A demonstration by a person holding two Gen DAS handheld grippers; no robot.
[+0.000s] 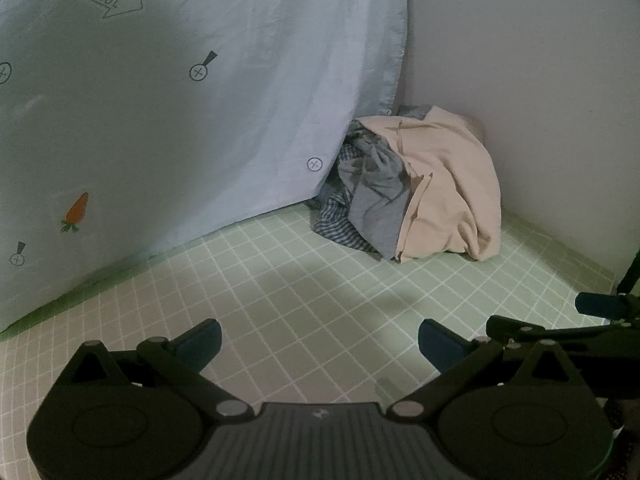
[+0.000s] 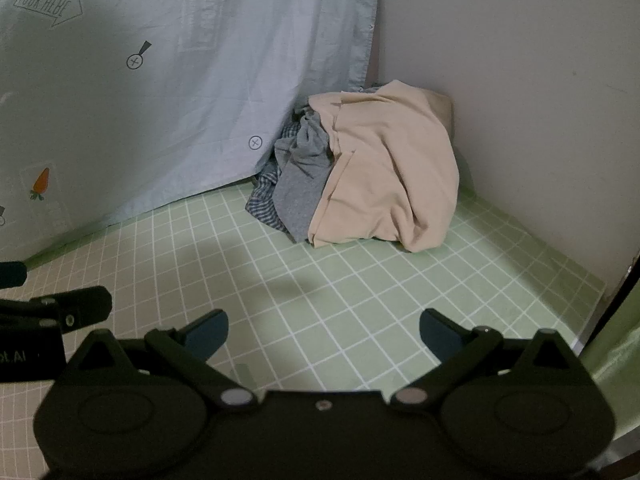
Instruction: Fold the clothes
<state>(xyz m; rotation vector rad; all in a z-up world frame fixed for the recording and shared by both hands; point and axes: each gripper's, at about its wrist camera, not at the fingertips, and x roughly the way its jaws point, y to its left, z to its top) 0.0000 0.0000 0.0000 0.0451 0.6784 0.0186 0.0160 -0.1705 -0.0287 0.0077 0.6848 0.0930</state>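
Clothes (image 1: pixel 416 188) sit in a crumpled heap in the far corner of the green checked surface (image 1: pixel 312 312), pushed against the plain wall on its right and the hanging pale-blue printed sheet (image 1: pixel 192 100) on its left. You have them ahead of both tools and a little to the right, well apart from any fingertip, with a bare stretch of surface in between.

Your left gripper (image 1: pixel 320 342) is spread wide with nothing between its jaws, and your right gripper (image 2: pixel 323 334) is equally released and empty. Both tilt downward toward the surface in front of the heap. Judging by how much larger the pile looms in the right wrist view, your right hand is probably the nearer one.

On top, and toward the wall side, lies a beige garment (image 2: pixel 384 176); a grey piece (image 2: pixel 304 188) and a blue-and-white striped piece (image 2: pixel 264 204) poke out beneath it on the sheet side. The heap has no clean long axis; it slumps roughly from the corner out toward you, with the beige hem at the near edge.

No basket, bin or other container shows in either view. Your coming reach likely runs forward and rightward, to the beige layer's near edge first.
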